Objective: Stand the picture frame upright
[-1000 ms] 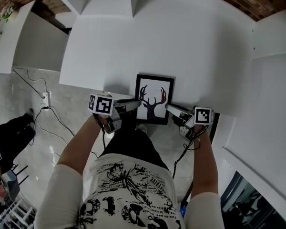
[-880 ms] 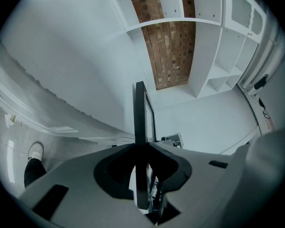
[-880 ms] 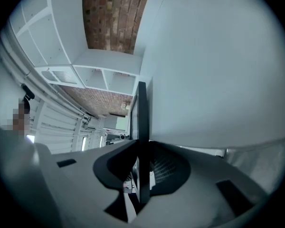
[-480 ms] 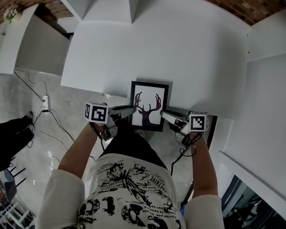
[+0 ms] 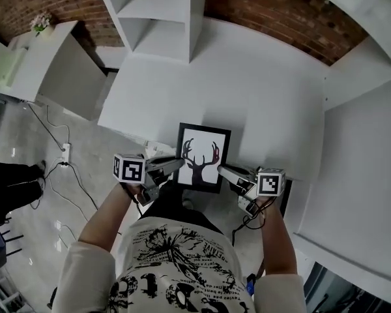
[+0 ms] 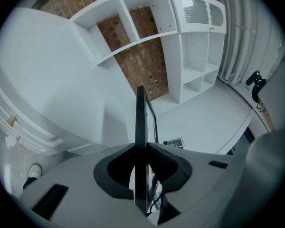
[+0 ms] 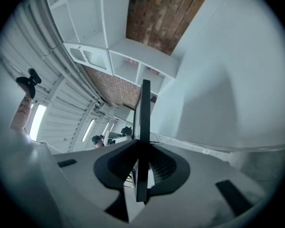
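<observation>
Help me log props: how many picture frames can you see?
1. The picture frame is at the near edge of the white table, held by the left gripper and right gripper. No other shows.

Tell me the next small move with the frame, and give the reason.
Probably rotate both grippers together to tip the picture frame's far edge upward. The left gripper and right gripper each clamp a side edge, and the deer print faces up at the head view near the white table's front edge, so it is not upright yet.

White T-shirt [image 5: 176, 266], black graphic print — left gripper [image 5: 177, 163], right gripper [image 5: 221, 169] grey, black-white marker cubes [image 5: 130, 169].
</observation>
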The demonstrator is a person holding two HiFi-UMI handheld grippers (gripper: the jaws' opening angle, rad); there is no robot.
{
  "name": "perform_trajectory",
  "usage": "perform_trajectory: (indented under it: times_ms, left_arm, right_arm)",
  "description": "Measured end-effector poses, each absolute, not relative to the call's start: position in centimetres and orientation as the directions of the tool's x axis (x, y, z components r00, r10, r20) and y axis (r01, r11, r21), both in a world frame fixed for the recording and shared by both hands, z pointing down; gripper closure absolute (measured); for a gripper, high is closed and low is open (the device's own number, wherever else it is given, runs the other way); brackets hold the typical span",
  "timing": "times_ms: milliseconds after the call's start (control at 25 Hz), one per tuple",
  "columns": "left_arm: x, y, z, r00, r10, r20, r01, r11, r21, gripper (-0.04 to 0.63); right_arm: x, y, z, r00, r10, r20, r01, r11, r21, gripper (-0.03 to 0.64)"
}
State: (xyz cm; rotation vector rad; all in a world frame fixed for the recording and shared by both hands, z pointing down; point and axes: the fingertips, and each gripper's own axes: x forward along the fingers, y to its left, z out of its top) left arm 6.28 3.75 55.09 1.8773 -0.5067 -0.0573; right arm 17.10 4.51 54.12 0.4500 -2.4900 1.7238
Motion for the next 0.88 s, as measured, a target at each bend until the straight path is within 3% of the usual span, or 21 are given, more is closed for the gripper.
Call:
perform_trajectory:
  times_ms: [440,880]
  left_arm:
    - [3.1,0.7,49.6,0.902,-0.402,0.160,-0.329,-0.396,0.857,0.503]
    - [-4.3,-10.1,46.5,0.934,-0.329,0.139,-0.292,-0.482,0.826,0.503]
  right_arm:
    - [14.0,1.3,48.8,-0.960,-0.172,0.222,-0.278,0.476,-0.834,0.538]
    - [6.4,-8.9,45.3,-0.935,-0.265,0.237,-0.345,0.518,-0.783,0.538]
